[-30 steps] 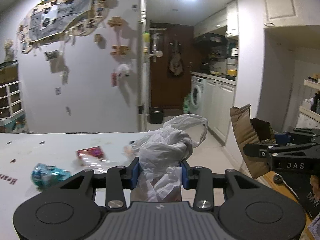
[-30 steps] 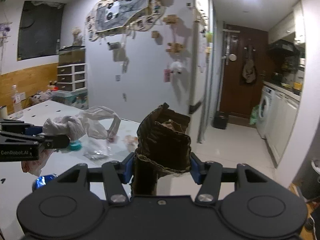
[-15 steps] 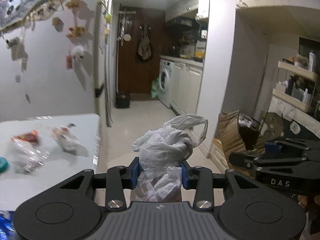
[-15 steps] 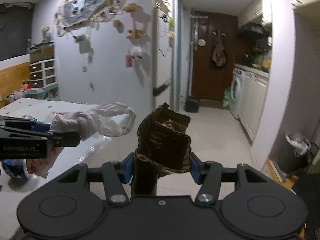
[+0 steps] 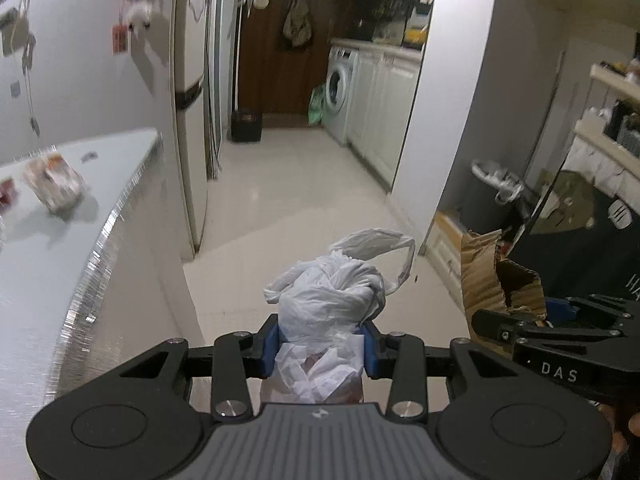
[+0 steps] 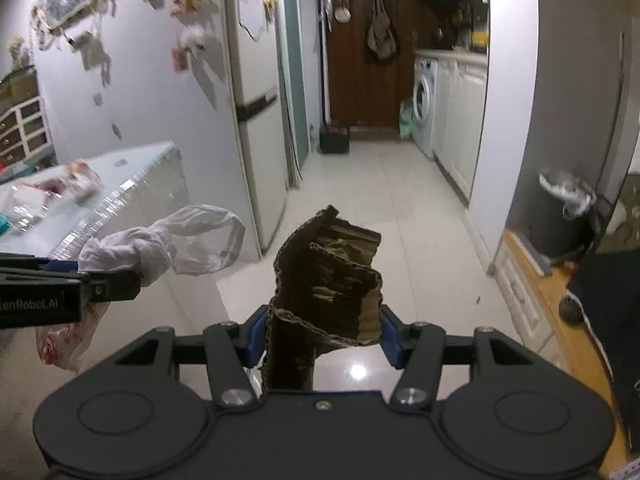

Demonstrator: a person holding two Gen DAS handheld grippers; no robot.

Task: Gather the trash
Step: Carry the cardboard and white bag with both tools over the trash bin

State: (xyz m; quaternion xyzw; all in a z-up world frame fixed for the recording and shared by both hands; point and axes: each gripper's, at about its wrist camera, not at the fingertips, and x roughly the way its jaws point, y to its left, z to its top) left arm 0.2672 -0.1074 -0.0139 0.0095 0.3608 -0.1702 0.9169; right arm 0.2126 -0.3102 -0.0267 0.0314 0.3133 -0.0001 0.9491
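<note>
My left gripper [image 5: 320, 346] is shut on a crumpled white plastic bag [image 5: 332, 292], whose loop handle sticks out ahead. My right gripper [image 6: 324, 334] is shut on a folded piece of brown cardboard [image 6: 328, 276]. Both are held over the white tiled floor, off the table's end. In the right wrist view the white plastic bag [image 6: 160, 244] and the left gripper [image 6: 100, 286] show at the left. The left wrist view shows the brown cardboard [image 5: 492, 276] at the right. A dark trash bin [image 6: 560, 216] with a white liner stands by the wall at the right.
The white table [image 5: 48, 248] with leftover wrappers [image 5: 52, 184] lies to the left, a fridge [image 6: 256, 100] just past it. A hallway runs ahead to a brown door [image 6: 360, 60], with a washing machine [image 6: 424, 96] and white cabinets on its right. A low wooden shelf [image 6: 532, 280] edges the floor.
Both grippers have swung right, away from the table, and tipped downward with their loads still held. The hallway floor and the trash bin have come into view.
</note>
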